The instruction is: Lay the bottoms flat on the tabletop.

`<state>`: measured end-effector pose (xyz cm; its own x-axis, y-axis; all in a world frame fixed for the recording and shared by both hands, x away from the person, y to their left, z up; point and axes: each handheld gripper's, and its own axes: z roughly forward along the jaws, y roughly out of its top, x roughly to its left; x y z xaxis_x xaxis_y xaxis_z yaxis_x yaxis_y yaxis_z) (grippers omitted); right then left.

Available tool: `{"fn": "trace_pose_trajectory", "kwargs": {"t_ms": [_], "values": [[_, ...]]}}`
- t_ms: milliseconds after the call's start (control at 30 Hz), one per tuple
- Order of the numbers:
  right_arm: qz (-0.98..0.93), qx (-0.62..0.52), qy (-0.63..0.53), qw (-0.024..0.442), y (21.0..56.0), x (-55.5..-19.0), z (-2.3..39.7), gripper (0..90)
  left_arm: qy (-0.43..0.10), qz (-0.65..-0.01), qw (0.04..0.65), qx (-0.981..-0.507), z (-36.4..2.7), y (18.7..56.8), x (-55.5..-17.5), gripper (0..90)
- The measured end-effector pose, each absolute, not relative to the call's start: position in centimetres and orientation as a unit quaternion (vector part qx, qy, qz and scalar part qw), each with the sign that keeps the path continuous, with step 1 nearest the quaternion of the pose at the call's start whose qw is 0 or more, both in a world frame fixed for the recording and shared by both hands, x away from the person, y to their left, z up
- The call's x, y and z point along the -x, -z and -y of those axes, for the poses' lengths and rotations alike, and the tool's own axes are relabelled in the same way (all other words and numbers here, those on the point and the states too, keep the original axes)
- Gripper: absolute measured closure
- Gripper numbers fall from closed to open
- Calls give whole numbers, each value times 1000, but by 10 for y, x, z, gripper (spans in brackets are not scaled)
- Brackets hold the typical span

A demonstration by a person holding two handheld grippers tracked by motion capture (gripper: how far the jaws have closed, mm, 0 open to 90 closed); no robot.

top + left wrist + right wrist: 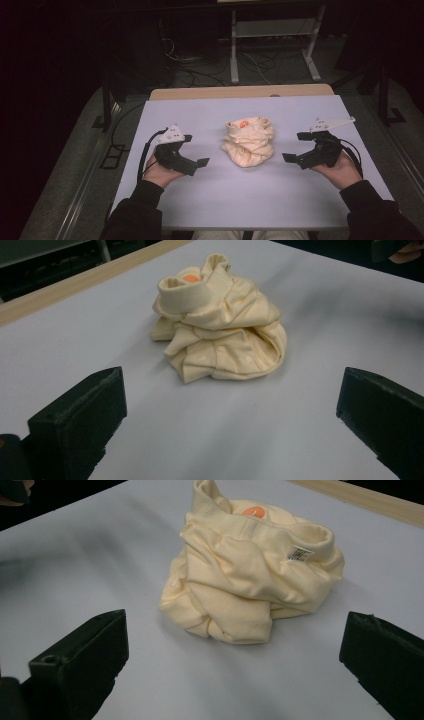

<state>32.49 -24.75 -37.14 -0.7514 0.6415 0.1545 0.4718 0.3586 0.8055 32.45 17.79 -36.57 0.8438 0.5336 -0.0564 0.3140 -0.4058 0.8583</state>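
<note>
A pale lilac table (280, 200) carries a single crumpled cream garment (249, 141), bunched into a mound near the middle of the surface, somewhat closer to the far edge than the near one. A ribbed band curls across its top, with a small orange patch (244, 124) showing in the folds and a white label (299, 553) stitched to the band on the side facing the right gripper. The left gripper (197, 161) sits toward the left edge and the right gripper (295, 147) toward the right edge — both well apart from the cloth, jaws spread wide and empty. The risk from here looks plain: a pinch on one loose outer fold would likely drag the whole bundle across the smooth surface rather than open it — or catch several layers at once, tightening the tangle.
</note>
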Motion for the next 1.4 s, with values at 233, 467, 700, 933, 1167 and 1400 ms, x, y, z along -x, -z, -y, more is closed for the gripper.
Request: {"fn": "trace_pose_trajectory", "kwargs": {"t_ms": [233, 467, 700, 933, 1167, 1400], "values": [[-818, -343, -452, 94, 371, -334, 247, 0, -109, -248, 471, -839, -167, 367, -332, 0], [-819, -347, -448, 96, 368, -349, 247, 0, -102, -252, 469, -840, -162, 369, -341, 0], [-819, -348, -444, 102, 361, -361, 245, 0, -100, -256, 464, -842, -160, 370, -353, 0], [-821, -348, -441, 103, 357, -373, 241, 0, -99, -258, 464, -841, -158, 369, -364, 0], [-819, -353, -440, 102, 355, -386, 237, 0, -97, -262, 459, -843, -152, 374, -375, 0], [-804, -372, -455, 95, 364, -403, 237, 0, -92, -266, 451, -847, -148, 384, -384, 0]]}}
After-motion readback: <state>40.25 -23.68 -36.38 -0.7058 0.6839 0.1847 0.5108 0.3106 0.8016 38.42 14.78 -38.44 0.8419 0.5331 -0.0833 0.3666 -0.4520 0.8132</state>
